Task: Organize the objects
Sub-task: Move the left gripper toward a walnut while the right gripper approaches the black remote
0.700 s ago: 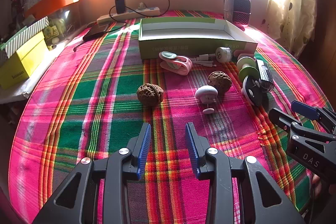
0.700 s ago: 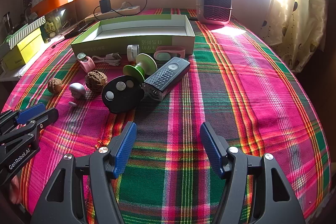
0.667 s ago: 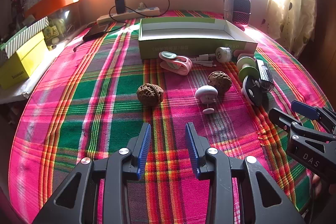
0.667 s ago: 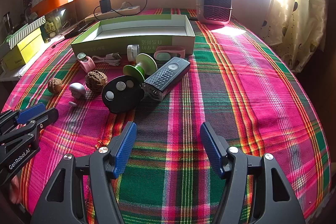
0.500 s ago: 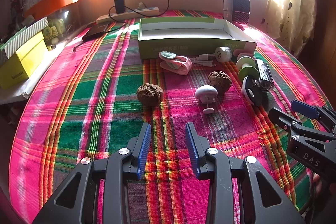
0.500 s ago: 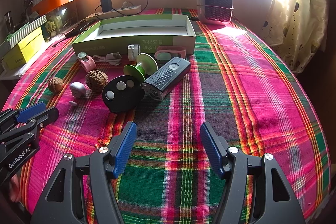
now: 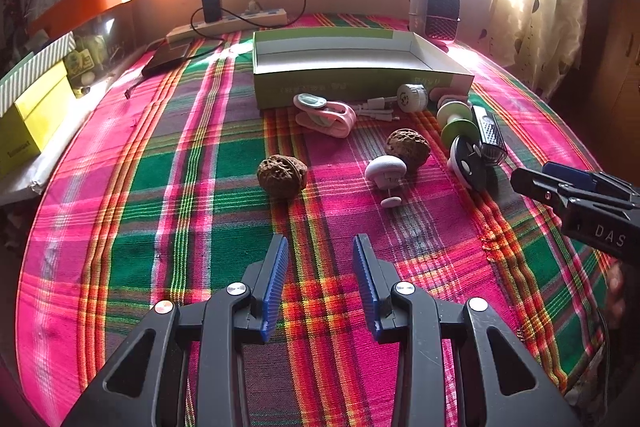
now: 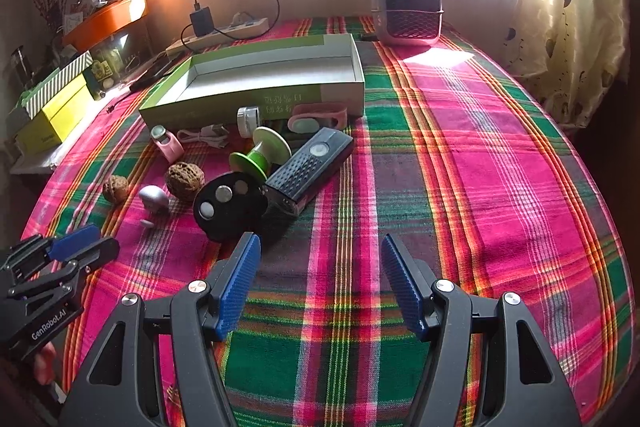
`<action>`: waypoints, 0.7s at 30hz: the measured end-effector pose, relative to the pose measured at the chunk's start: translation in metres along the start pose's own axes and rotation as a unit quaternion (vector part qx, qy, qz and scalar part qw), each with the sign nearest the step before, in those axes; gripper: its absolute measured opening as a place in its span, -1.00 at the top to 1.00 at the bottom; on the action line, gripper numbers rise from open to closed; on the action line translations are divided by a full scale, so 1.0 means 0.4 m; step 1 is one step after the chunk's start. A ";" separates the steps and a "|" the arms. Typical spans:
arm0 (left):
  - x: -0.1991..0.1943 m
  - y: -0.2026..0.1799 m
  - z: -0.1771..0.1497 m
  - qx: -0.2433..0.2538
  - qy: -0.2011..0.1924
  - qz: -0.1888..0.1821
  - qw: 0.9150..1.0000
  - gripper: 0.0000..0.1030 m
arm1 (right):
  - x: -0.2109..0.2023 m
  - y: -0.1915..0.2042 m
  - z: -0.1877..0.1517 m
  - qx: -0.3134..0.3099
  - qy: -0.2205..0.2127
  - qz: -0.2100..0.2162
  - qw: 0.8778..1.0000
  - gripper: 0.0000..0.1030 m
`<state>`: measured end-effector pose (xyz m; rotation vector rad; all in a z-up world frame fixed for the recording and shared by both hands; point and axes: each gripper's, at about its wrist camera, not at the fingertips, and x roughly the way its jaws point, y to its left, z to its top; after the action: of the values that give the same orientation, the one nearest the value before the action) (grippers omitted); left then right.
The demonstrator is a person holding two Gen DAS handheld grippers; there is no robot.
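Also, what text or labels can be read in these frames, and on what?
"DAS": right gripper body, rest out of frame.
"GenRobot.AI": left gripper body.
Green box front: printed characters, upside down, unreadable.
Yellow box: small print, too blurred.

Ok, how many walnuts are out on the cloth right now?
2. One walnut lies alone on the plaid cloth, ahead of the left gripper. The other walnut sits just behind the white mushroom-shaped knob. The open box looks empty; none seem hidden.
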<state>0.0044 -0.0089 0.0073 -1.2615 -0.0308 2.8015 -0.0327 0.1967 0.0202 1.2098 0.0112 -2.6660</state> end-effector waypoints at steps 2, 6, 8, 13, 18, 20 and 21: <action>-0.011 0.008 0.001 -0.003 -0.008 0.003 1.000 0.39 | 0.003 0.001 0.016 -0.001 -0.004 -0.002 1.000 -0.24; -0.024 0.024 0.008 -0.016 -0.017 -0.009 1.000 0.35 | 0.020 0.003 0.048 0.002 -0.006 -0.003 1.000 -0.24; -0.025 0.033 0.014 -0.024 -0.018 -0.010 1.000 0.35 | 0.032 0.002 0.063 0.006 -0.005 0.001 1.000 -0.24; -0.031 0.050 0.025 -0.042 -0.018 -0.028 0.999 0.35 | 0.056 0.007 0.088 0.009 -0.001 0.002 1.000 -0.24; -0.021 0.062 0.037 -0.043 -0.017 -0.024 0.999 0.35 | 0.079 0.012 0.102 0.002 0.007 -0.015 1.000 -0.24; -0.007 0.065 0.044 -0.042 -0.010 -0.025 0.999 0.35 | 0.084 0.007 0.104 0.004 0.010 -0.023 1.000 -0.24; -0.001 0.067 0.047 -0.043 -0.006 -0.026 0.999 0.35 | 0.087 0.004 0.104 0.005 0.011 -0.025 1.000 -0.24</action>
<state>-0.0110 -0.0357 0.0189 -1.2415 -0.1846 2.7919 -0.0855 0.1847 0.0221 1.2579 0.0327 -2.6976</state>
